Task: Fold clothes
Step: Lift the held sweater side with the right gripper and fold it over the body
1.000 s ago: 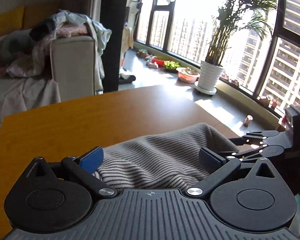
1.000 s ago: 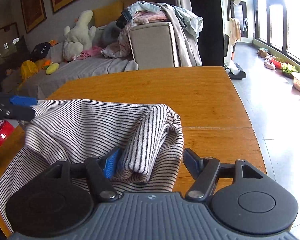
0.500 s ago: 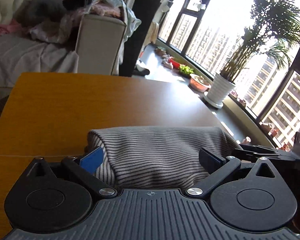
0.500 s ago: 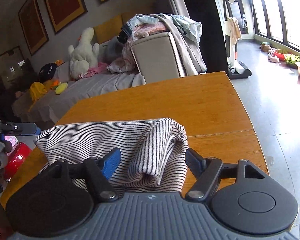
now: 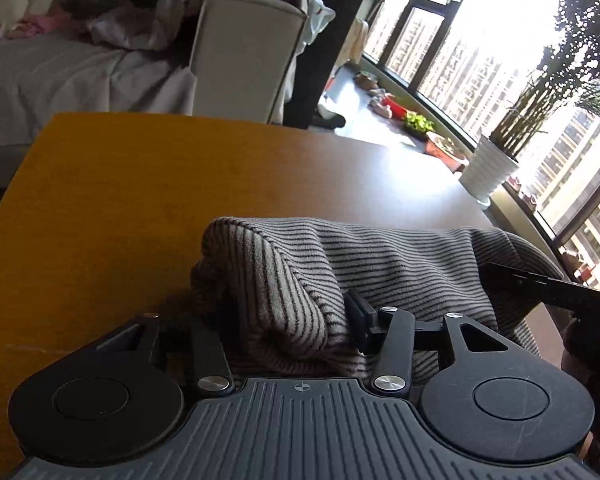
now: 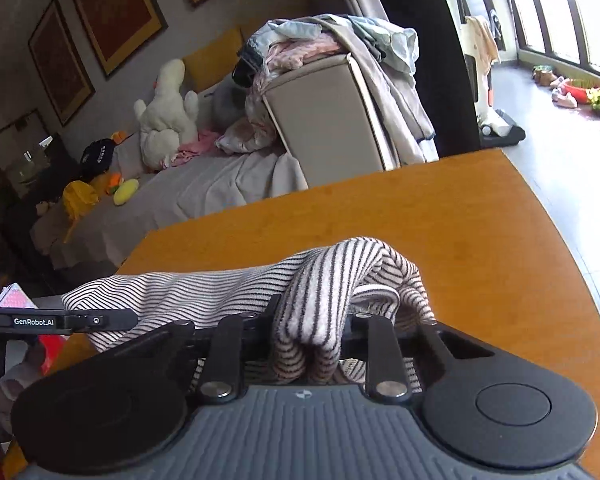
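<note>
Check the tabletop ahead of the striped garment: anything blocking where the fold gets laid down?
Nothing visible. Both views show bare wooden table beyond the striped garment. The left gripper and right gripper are each shut on a bunched end of it, so nothing separates them from the cloth.

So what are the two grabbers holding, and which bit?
Both hold the striped garment. The left gripper pinches a bunched fold at one end; the right gripper pinches a bunched fold at the other end.
</note>
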Demonstrator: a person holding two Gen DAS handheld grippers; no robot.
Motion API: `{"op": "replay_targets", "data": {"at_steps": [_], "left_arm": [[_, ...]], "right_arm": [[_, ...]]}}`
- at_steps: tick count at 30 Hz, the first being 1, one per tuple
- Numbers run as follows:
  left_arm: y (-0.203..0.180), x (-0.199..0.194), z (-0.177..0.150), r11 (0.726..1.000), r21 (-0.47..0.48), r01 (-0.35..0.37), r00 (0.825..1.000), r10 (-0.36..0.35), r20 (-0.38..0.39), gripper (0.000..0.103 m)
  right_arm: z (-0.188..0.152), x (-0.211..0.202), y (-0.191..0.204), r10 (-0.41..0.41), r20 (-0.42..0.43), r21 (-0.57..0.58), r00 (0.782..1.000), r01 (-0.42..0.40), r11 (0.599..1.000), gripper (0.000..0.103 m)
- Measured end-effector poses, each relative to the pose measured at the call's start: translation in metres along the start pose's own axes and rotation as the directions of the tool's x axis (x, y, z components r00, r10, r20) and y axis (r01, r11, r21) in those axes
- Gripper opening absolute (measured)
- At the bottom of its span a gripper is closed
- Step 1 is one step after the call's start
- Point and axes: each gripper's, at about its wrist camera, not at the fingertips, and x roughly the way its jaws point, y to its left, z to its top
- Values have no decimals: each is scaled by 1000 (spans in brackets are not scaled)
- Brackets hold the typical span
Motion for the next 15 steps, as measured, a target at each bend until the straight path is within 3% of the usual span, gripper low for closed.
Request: {"op": "replay_targets", "data": {"at_steps": [5, 9, 15], "left_arm": [[-7, -34, 21, 999, 8, 34, 996, -34, 85, 43], [-13, -64, -3, 997, 20, 76, 994, -78, 75, 44], [-19, -65, -59, 995, 20, 102, 995, -102, 11, 49]], "right_arm": [[18, -21, 17, 60, 66, -41, 996, -57, 998, 21], [-2, -58, 20, 101, 65, -40, 993, -99, 994, 21], [-32, -71, 4, 36, 40, 14, 999, -37, 999, 22]]}}
